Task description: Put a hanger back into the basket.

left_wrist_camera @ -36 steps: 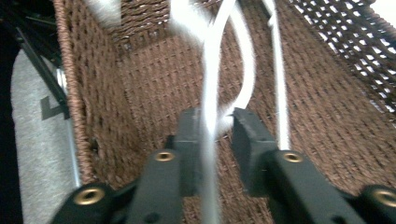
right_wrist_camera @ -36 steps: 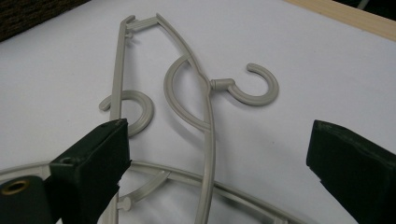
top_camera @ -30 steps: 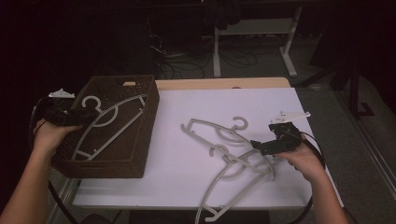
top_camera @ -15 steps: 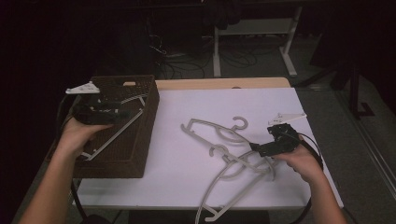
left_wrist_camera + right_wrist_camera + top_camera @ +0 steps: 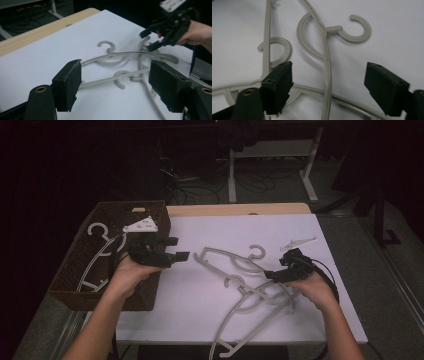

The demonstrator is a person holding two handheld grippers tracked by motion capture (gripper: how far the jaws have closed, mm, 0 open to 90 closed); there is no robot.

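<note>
Sorting hangers, I'd guess: left gripper (image 5: 177,249) (jaws just spreading, nothing between) leaves the wicker basket (image 5: 75,277); right gripper (image 5: 274,270), narrowing but unclamped, straddles the tangled plastic hangers (image 5: 240,285) mid-table.

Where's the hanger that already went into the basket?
In the high view, that hanger lies inside the brown wicker basket at the table's left edge, hook toward the far end, just left of the left gripper.
</note>
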